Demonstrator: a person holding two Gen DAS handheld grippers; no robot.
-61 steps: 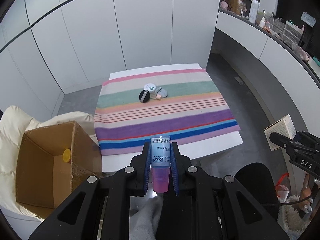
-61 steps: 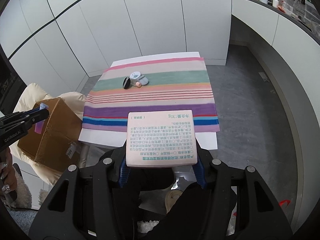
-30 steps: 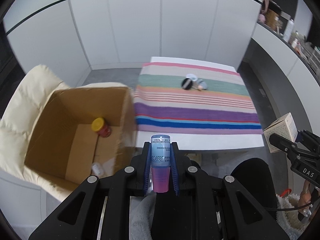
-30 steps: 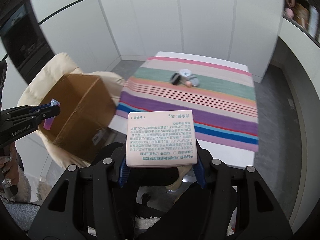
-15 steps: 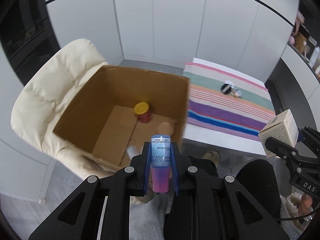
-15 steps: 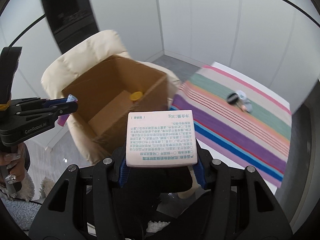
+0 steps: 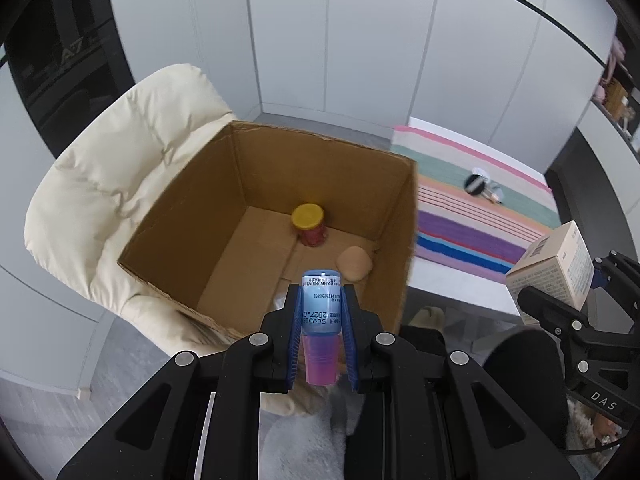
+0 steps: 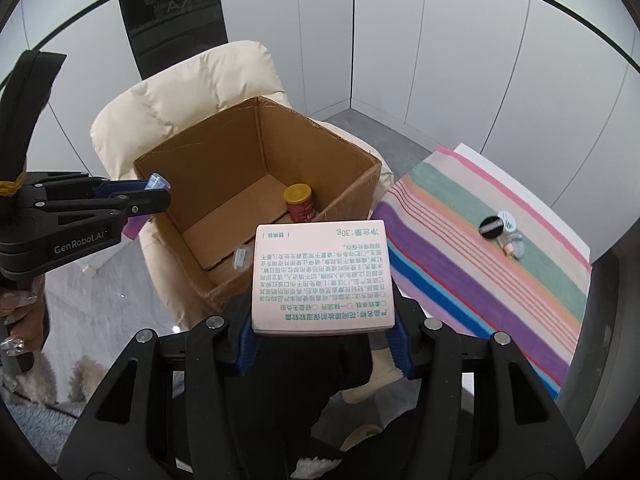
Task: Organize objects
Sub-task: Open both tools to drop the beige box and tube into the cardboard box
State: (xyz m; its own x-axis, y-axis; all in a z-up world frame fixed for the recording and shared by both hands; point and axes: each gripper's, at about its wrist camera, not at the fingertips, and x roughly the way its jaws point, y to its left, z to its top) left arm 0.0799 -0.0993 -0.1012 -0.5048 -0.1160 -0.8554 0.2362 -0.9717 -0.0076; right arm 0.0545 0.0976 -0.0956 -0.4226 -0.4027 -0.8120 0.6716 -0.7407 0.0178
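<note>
My left gripper (image 7: 321, 312) is shut on a small bottle (image 7: 321, 308) with a blue label and pink liquid, held above the near rim of an open cardboard box (image 7: 200, 184). My right gripper (image 8: 322, 320) is shut on a pale pink printed carton (image 8: 322, 276), held near the box's right corner (image 8: 348, 196). Inside the box stand a red jar with a yellow lid (image 7: 309, 222), a tan round puff (image 7: 354, 263) and a small white item (image 8: 241, 257). The carton also shows at the right of the left wrist view (image 7: 556, 264).
The box rests on a cream padded chair (image 7: 120, 168). To the right is a table with a striped cloth (image 8: 500, 256) carrying a few small cosmetic items (image 8: 500, 228). White cabinet walls stand behind. My legs and a slipper are below.
Both grippers have swung left from the striped table to the cardboard box and moved closer over it. Each keeps hold of its object.
</note>
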